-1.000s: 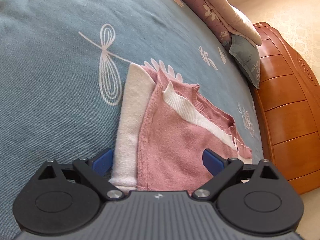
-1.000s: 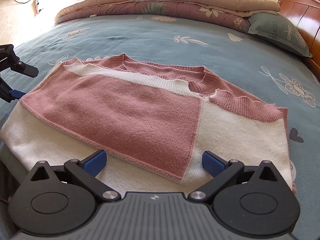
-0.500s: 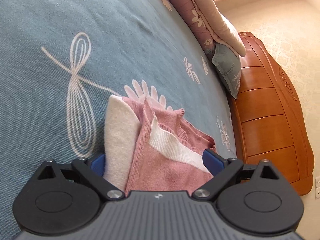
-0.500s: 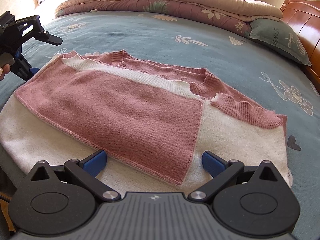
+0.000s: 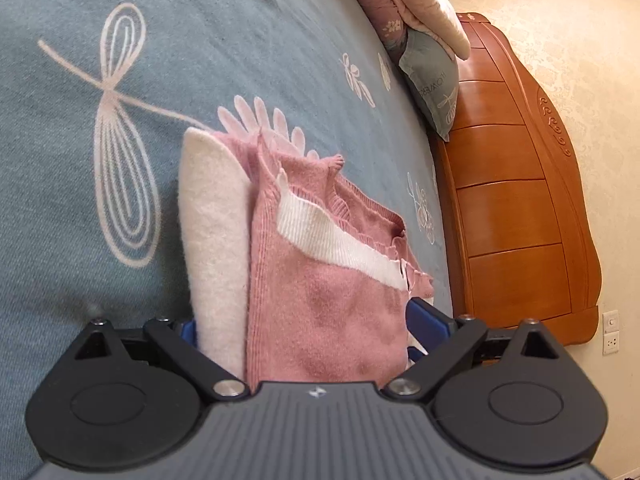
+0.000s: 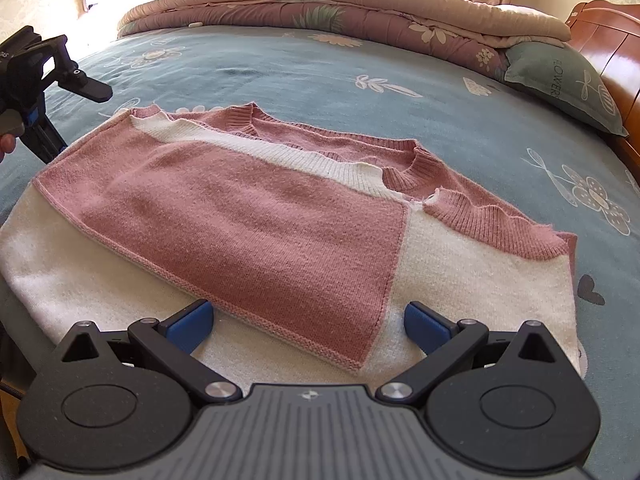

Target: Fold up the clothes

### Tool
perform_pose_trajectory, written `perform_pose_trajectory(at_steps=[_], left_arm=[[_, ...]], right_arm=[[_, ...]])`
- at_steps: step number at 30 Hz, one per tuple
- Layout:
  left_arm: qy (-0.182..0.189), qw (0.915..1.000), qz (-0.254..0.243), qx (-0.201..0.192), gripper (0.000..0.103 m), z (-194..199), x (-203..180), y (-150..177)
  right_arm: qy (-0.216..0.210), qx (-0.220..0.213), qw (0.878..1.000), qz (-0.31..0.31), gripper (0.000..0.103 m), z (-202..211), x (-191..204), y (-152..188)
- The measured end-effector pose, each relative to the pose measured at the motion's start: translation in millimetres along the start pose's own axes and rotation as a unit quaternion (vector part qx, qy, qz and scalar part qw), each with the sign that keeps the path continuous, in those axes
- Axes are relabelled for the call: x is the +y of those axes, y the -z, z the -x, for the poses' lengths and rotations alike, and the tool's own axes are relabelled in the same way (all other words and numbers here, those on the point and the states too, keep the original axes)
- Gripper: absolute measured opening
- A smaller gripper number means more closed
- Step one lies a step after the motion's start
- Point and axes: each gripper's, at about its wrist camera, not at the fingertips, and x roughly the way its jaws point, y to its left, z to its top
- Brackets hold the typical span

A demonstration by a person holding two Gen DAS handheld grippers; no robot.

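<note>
Pillow [image 6: 568, 84] reads "FLOWERS" (partly cut), behind sweater [image 6: 280, 216].

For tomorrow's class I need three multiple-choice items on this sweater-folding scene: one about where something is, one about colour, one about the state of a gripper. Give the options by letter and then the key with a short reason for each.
1. Where does the green pillow lie?
A. on the sweater
B. at the wooden headboard, beside the rolled quilt
C. on the floor

2. Which colours make up the sweater?
A. pink and white
B. blue and yellow
C. all black

3. How does the right gripper stand?
A. shut on the pillow
B. shut on the quilt
C. open, its blue fingertips apart over the sweater's near edge

Key:
1 B, the pillow leans at the headboard end of the blue bedspread, next to the quilt.
2 A, pink panels and white panels show in both views.
3 C, a wide gap lies between the fingertips, with nothing pinched.
</note>
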Motion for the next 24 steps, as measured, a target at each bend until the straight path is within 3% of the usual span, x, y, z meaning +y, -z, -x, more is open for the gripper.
perform_pose_trajectory(at_steps=[4, 9, 13, 19, 24], left_arm=[[-0.003, 1.0000, -0.007, 0.005, 0.096, -5.7, -4.2, -3.7], [0.018, 0.9990, -0.019, 0.037, 0.092, 9.4, 2.0, 25.7], [0.026, 0.9990, 0.007, 0.037, 0.086, 9.6, 9.3, 15.6], [0.015, 0.9986, -0.011, 0.050, 0.085, -6.6, 2.2, 1.8], [0.016, 0.9982, 0.010, 0.057, 0.066, 5.7, 13.4, 18.7]], right_arm=[[-0.001, -0.001, 1.000, 0.000, 0.103, 0.5, -0.2, 0.7], [-0.010, -0.006, 1.000, 0.001, 0.103, 2.0, -3.0, 2.6], [-0.007, -0.007, 1.000, 0.005, 0.103, 0.4, -1.6, 2.1], [-0.007, -0.011, 1.000, -0.001, 0.103, 1.8, -1.5, 3.4], [-0.009, -0.011, 1.000, 0.003, 0.103, 4.1, -1.8, 5.1]])
